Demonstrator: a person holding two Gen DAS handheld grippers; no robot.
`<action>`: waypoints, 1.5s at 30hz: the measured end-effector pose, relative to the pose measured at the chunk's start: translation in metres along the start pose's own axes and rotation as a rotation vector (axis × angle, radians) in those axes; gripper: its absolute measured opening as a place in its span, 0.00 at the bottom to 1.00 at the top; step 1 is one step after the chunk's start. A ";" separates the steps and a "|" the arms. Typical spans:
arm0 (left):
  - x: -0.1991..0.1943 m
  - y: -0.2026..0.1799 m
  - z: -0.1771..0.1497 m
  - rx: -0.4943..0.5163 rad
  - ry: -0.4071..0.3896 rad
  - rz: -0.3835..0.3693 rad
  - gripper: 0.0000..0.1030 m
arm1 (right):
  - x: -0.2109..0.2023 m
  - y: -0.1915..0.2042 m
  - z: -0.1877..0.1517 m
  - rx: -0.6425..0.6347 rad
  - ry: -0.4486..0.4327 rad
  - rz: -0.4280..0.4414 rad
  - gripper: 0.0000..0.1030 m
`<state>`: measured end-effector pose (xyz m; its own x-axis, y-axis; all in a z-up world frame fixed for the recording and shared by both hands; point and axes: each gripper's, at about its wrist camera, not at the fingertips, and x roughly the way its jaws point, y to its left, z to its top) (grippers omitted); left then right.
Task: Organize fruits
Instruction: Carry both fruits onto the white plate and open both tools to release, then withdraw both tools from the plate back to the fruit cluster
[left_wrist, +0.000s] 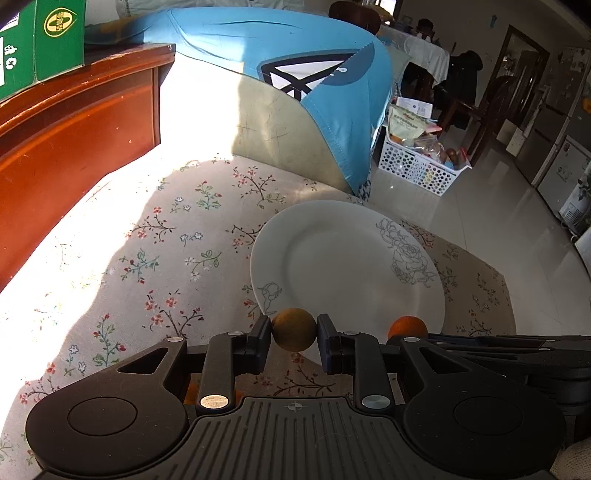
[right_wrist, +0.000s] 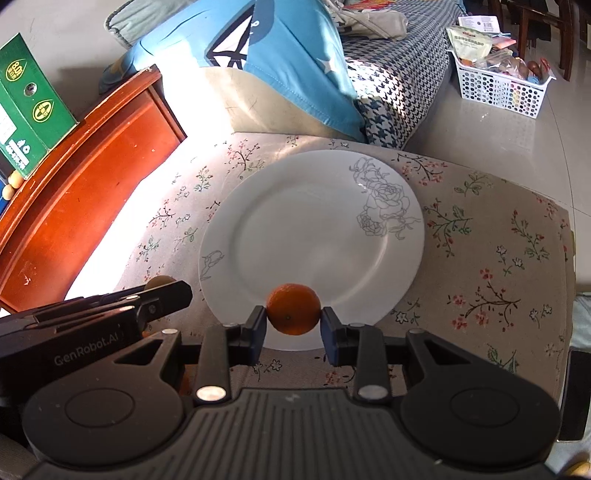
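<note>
The floral tablecloth (right_wrist: 491, 258) covered the low table, and on it sat the white plate (right_wrist: 310, 236), its well bare, with no fruit on it in either view. So, judging from that, the sorting had barely begun: nothing had been delivered, and both pieces in hand were yet to be set down. The left gripper (left_wrist: 294, 329) was clamped on a brownish-yellow round fruit (left_wrist: 294, 329), held just at the plate's near rim and seemingly above it rather than resting on it. The right gripper (right_wrist: 293, 309) gripped a small orange (right_wrist: 293, 309) the same way, over the near edge of the plate, just beside the left tool. What looked like more orange fruit showed dimly under the left gripper's body, too hidden to be sure. What remained, it seemed, was lowering and releasing both fruits onto the plate.
</note>
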<state>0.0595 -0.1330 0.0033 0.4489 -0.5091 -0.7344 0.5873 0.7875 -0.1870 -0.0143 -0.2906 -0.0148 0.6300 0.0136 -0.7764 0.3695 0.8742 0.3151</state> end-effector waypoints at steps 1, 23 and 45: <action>0.004 -0.001 0.001 0.002 0.004 -0.001 0.24 | 0.002 -0.001 0.000 0.006 0.003 -0.001 0.31; -0.009 0.008 0.012 -0.030 0.006 0.056 0.65 | -0.004 0.007 -0.004 -0.023 -0.026 0.043 0.41; -0.065 0.080 -0.019 -0.114 0.073 0.198 0.79 | -0.007 0.053 -0.042 -0.199 0.088 0.202 0.44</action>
<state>0.0645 -0.0307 0.0240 0.4951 -0.3176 -0.8088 0.4114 0.9055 -0.1038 -0.0281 -0.2237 -0.0157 0.6123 0.2312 -0.7561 0.0964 0.9273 0.3617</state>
